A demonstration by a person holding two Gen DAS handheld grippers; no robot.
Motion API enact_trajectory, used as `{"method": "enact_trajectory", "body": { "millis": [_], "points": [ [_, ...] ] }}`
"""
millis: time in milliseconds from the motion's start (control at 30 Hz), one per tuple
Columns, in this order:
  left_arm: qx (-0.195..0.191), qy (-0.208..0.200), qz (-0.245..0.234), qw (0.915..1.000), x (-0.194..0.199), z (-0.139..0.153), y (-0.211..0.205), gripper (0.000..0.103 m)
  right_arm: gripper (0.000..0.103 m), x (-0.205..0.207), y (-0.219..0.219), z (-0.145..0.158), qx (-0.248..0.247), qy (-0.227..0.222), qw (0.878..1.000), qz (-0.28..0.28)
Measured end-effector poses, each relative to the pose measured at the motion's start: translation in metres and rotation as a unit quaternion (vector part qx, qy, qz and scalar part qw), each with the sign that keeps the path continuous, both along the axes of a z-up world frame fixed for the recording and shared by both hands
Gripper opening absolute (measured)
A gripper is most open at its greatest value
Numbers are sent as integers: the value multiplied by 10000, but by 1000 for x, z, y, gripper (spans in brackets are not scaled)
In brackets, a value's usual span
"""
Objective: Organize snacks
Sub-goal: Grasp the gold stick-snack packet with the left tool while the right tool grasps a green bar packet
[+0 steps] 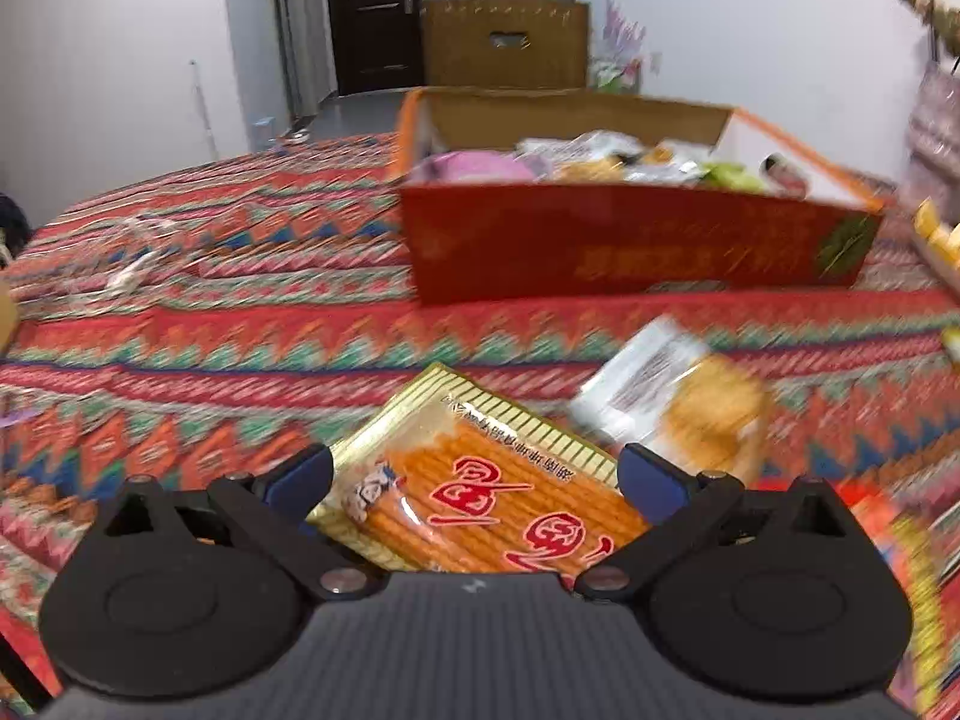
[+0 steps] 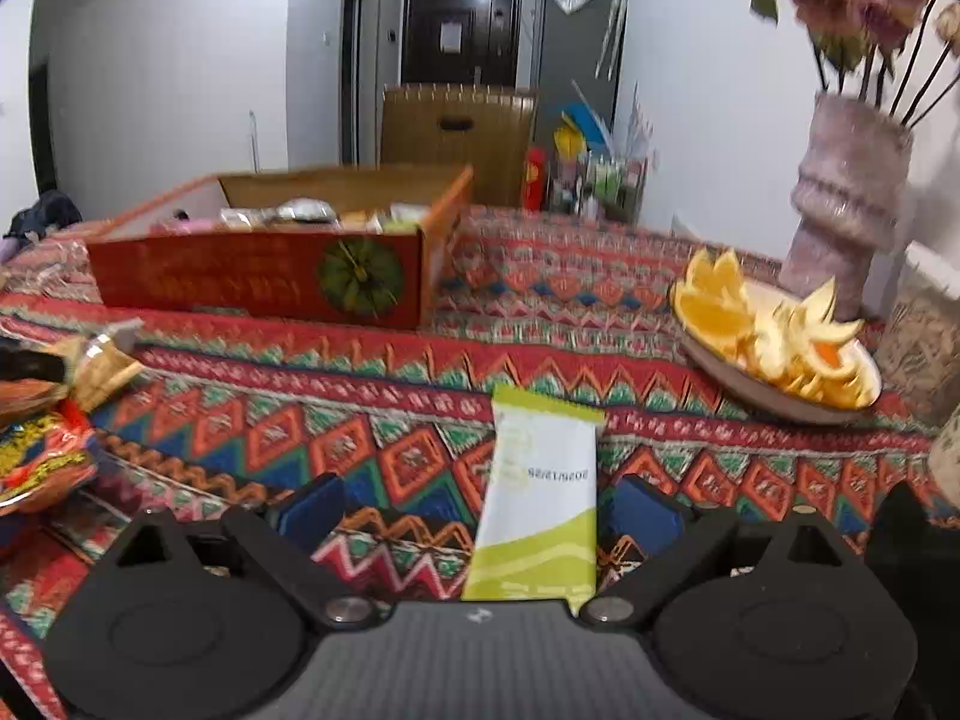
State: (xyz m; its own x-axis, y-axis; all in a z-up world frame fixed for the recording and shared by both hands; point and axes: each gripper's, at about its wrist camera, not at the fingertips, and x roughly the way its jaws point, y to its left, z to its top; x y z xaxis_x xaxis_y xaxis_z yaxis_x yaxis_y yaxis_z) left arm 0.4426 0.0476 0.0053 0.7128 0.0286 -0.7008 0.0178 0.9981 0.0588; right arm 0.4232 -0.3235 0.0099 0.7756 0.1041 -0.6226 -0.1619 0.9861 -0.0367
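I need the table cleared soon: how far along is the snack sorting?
Partly done. Several packets already lie in the red cardboard box. The left gripper straddles a pack of orange snack sticks; the right gripper stands open around a green-and-white sachet. Still loose: a cracker packet and red wrappers.

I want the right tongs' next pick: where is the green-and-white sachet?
In the right wrist view, the green-and-white sachet lies on the patterned tablecloth between the open right tongs, nearer their right finger, short of the orange-slice plate.

Upside-down date stamp on green-white sachet (image 2: 540, 504)
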Motion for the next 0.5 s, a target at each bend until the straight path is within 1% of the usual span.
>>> {"method": "enact_trajectory", "body": {
  "millis": [67,133,167,200,233,267,300,333,367,400,433,467,500],
  "points": [
    [241,-73,27,9997,-9,1,10,102,95,5,-2,-7,25,73,9999,-72],
    [440,-103,139,9989,-14,2,21,102,92,7,-6,-12,90,145,9998,-102],
    [481,-111,258,9984,-18,4,26,103,89,7,-7,-13,145,182,9997,-108],
    [347,-106,398,9985,-21,8,31,103,87,6,-8,-13,222,185,9995,-92],
    [26,-66,504,9987,-21,11,36,103,86,6,-8,-14,268,188,9994,-68],
    [-498,10,595,9970,-24,12,40,103,84,5,-6,-14,280,191,9994,-43],
    [-1026,115,643,9926,-26,11,42,103,83,5,-5,-14,257,183,9995,-38],
    [-1282,146,683,9893,-25,11,39,103,83,4,-2,-14,245,166,9996,-23],
    [-1334,70,684,9887,-24,13,33,103,79,5,-1,-14,266,164,9995,2],
    [-1278,-12,604,9900,-20,14,26,103,73,4,2,-13,275,162,9995,39],
    [-1182,-79,513,9916,-13,14,20,103,70,4,4,-12,283,162,9994,86],
    [-1079,-127,468,9930,-7,14,15,103,66,3,6,-11,300,172,9993,143],
    [-975,-135,434,9942,2,12,8,103,66,2,8,-10,310,199,9991,187]
  ]
}}
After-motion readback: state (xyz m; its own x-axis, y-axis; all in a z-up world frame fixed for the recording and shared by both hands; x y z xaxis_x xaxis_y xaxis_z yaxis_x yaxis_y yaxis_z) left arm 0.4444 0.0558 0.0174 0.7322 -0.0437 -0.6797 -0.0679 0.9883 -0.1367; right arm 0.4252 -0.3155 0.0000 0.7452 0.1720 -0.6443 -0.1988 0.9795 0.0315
